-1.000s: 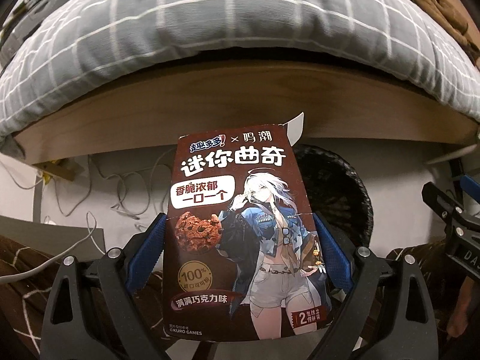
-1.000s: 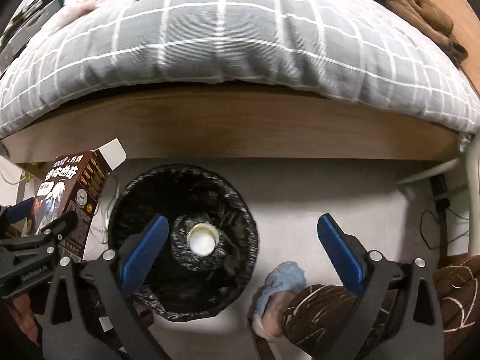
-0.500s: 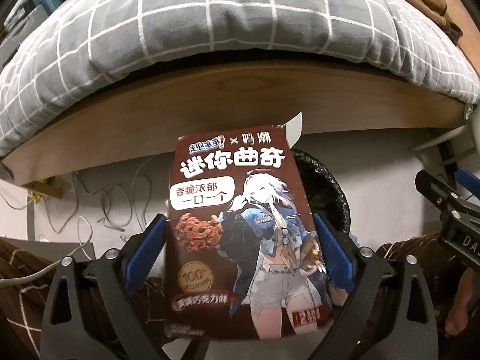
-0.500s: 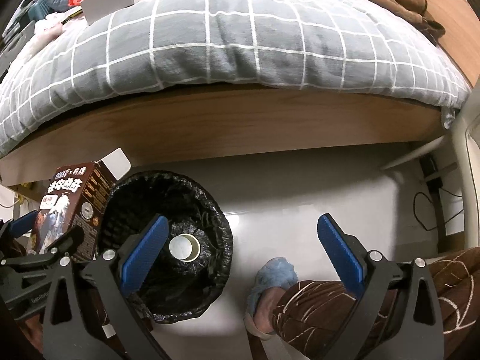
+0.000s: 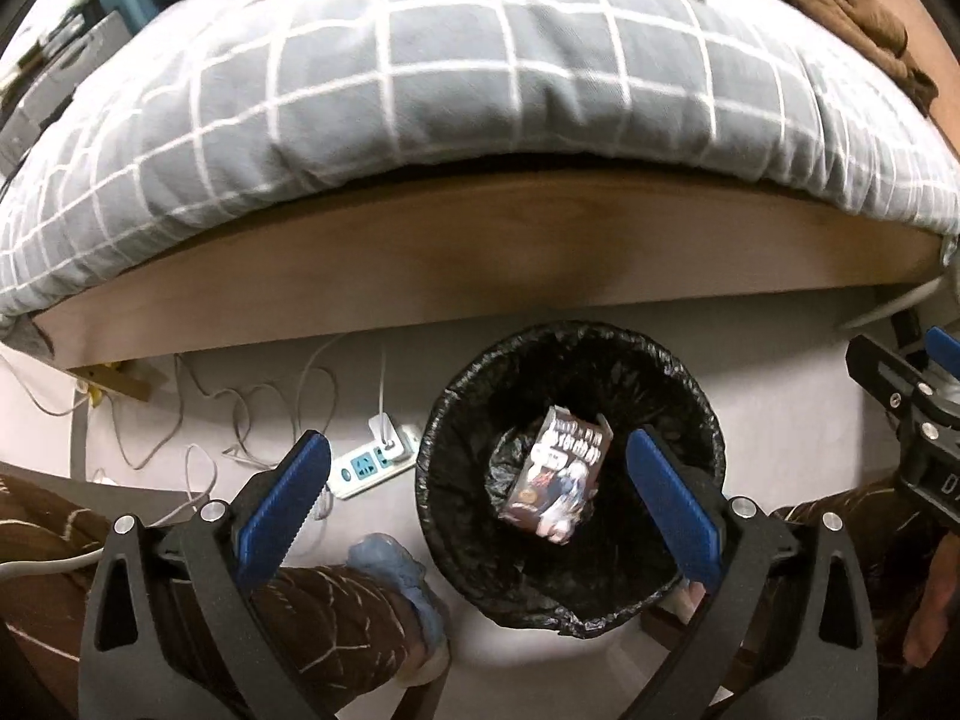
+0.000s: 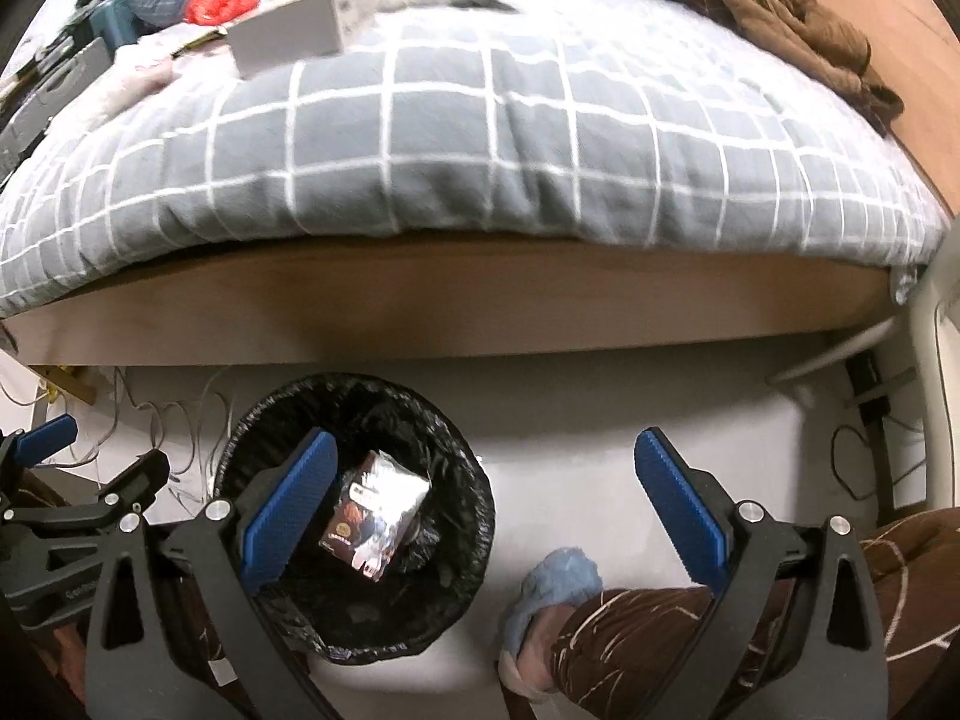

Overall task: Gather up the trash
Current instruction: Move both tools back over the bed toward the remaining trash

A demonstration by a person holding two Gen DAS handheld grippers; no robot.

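Your left gripper has just been opening; its blue pads now stand wide apart with nothing pressed between them, and it hangs above the bin. Your right gripper is spread just as wide and carries nothing, with bare floor under most of its span.

The cookie box lies inside the black bin liner, tilted on the crumpled plastic near the bottom; the right wrist view shows it there too, its glossy face catching the light.

Judging by its looks, it is a light, thin cardboard carton with one end flap open, so probably empty or close to it. It would crush if squeezed hard across the broad faces, and the coated print looks slippery. If you ever need it again, take it across the narrow sides, near the middle.

The print on the box is too small and blurred here to read; only a cartoon figure and white characters on dark brown can be made out. The neighbouring gripper's body carries pale lettering, cut off and not legible.
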